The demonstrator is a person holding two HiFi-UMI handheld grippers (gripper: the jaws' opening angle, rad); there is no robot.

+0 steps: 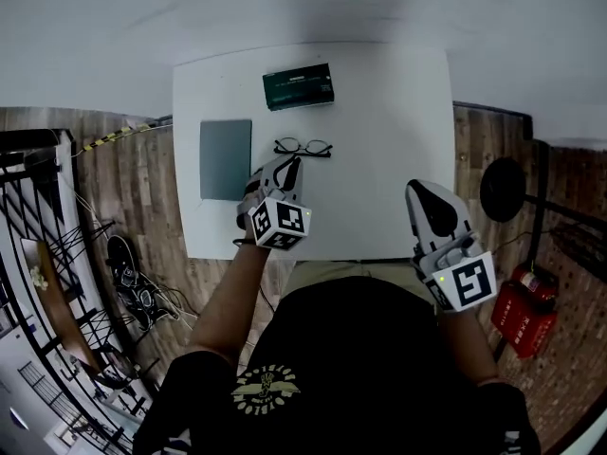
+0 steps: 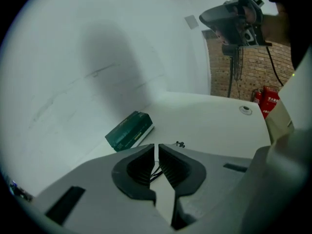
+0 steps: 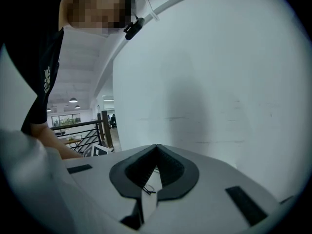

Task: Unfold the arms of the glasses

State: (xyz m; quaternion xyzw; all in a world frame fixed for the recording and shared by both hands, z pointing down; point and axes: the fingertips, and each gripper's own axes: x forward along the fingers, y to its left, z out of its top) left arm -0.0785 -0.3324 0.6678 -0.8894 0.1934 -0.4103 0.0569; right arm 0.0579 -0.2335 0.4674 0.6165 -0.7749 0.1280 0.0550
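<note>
On the white rectangular table (image 1: 398, 112), black thin-rimmed glasses (image 1: 303, 147) lie between a dark green box (image 1: 298, 86) and the left gripper (image 1: 292, 166). Its jaws are drawn together on nothing, just short of the glasses. The right gripper (image 1: 417, 192) hangs over the table's front right corner, closed and empty.

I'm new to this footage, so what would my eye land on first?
Black-framed glasses lie folded at the centre of the white table, the left gripper just short of them. A dark green box sits at the far edge, a grey pad left of the glasses, and the right gripper, shut, hovers at the near right edge.
</note>
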